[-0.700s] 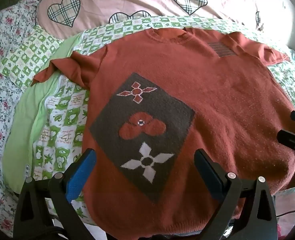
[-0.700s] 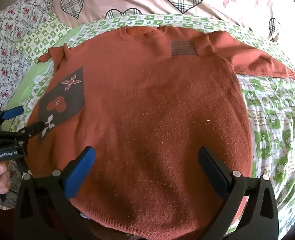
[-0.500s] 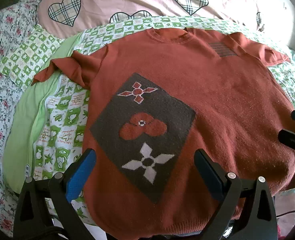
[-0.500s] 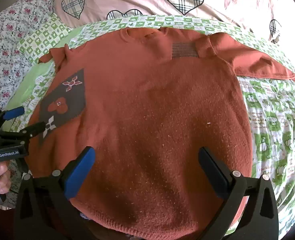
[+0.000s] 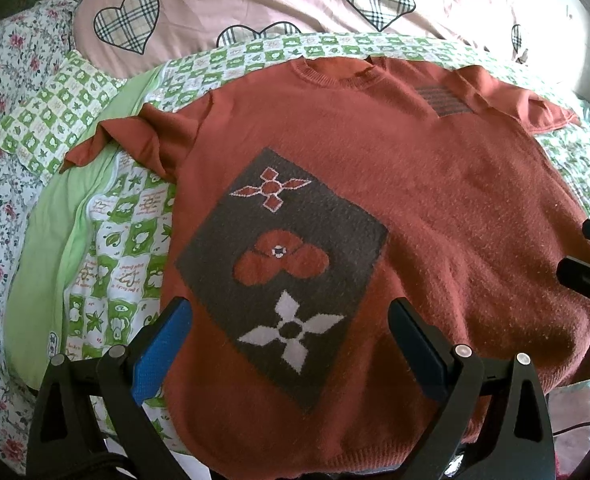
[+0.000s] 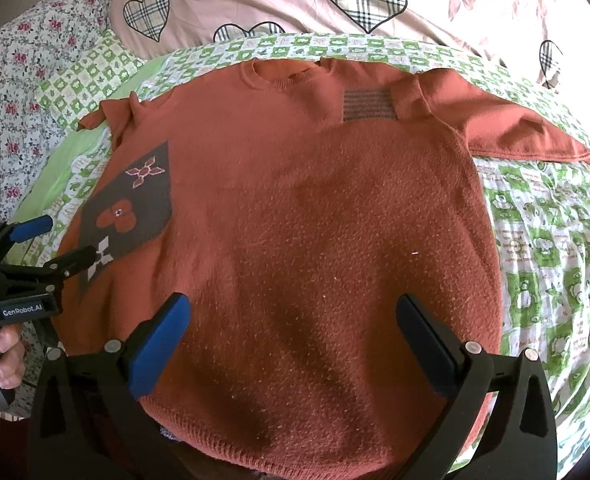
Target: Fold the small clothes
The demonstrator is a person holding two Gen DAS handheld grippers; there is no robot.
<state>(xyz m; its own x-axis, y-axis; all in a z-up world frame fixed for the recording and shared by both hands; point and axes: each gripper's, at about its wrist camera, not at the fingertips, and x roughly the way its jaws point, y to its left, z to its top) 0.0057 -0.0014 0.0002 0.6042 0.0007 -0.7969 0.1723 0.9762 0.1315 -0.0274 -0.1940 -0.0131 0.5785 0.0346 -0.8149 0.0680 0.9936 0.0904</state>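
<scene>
Sweater (image 5: 435, 208) lies flat, unfolded; both grippers, left (image 5: 291, 344) and right (image 6: 295, 340), hover spread (empty) near its hem, likely to pinch next.

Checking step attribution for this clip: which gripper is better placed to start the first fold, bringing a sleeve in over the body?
Left, marginally. The left gripper hangs open over the sweater on the side of the dark patch, and the bunched left sleeve lies nearer. The right gripper faces mid-body.

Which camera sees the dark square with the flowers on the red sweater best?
The left wrist view: the dark flower-patterned square on the rust-red knitted sweater sits central and whole. The right wrist view shows it small, at the left edge, partly hidden by the left gripper.
</scene>
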